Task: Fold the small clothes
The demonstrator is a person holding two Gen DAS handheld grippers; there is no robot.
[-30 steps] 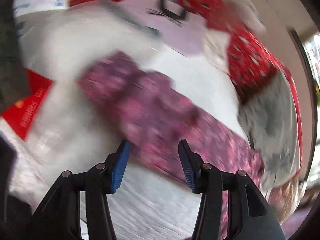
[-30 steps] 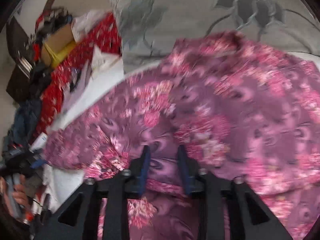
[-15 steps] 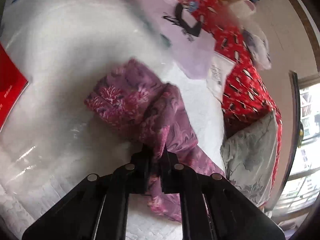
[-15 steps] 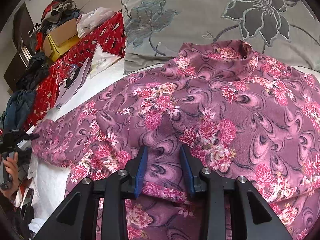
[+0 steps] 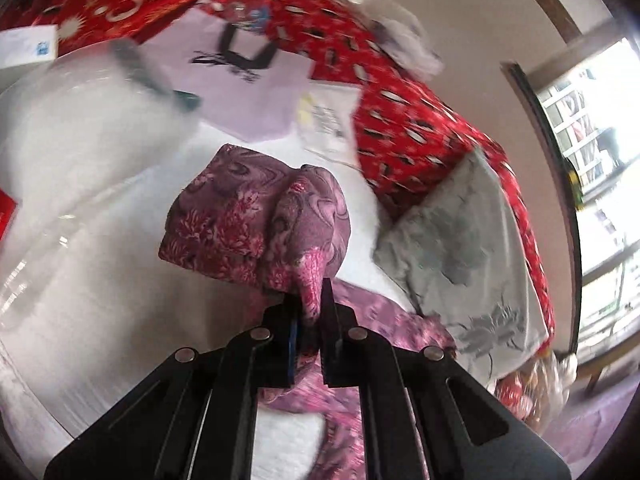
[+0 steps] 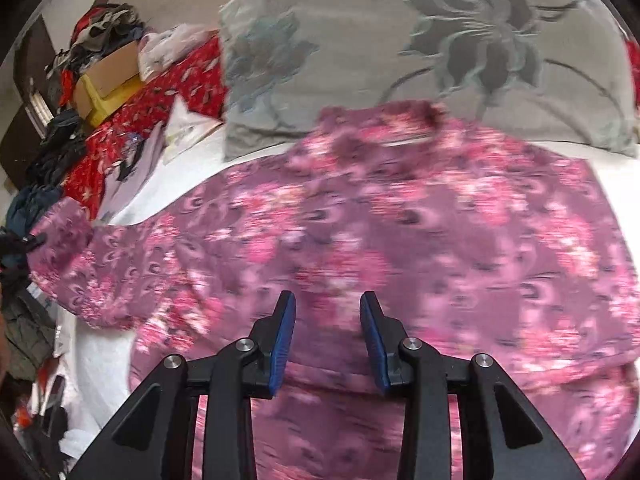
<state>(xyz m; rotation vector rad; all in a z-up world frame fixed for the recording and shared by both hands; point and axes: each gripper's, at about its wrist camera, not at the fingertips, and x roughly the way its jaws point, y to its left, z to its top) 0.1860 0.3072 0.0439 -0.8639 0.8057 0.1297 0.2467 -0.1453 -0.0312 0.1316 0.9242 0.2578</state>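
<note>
- Floral top (image 6: 400, 240) lies spread face-up on the white bed sheet (image 5: 100, 280), collar toward the grey flowered pillow (image 6: 400, 48), which it touches or nearly touches at the neck edge. Bigger change: the right gripper (image 6: 327, 340) had its jaws nearly closed on a pinch of the body fabric half a second ago; now they stand clearly apart, blue pads on show, nothing between them. Cloth sits just beyond or under the tips; contact cannot be told through the motion blur.
- Reading: right side has let go of the body panel, so the top rests on the bed there and that hand looks free to re-grip or pin.
- Sleeve (image 5: 256, 232): the left gripper (image 5: 308, 312) grabbed it within the last second (jaws were wide open a second ago, clamped by half a second ago). Now it is bunched higher in the left wrist view and looks lifted off the sheet, cuff end drooping forward. In the right wrist view the same sleeve runs out to the left edge.
- Left jaws: closed tight on a fold of sleeve fabric, cloth visibly squeezed between the pads.
- Task meaning: likely the first sleeve fold-in starting; no fold laid yet, so early in the task.
- Red patterned blanket (image 5: 400, 120) and papers (image 5: 240, 92) sit behind, well apart from the work.
</note>
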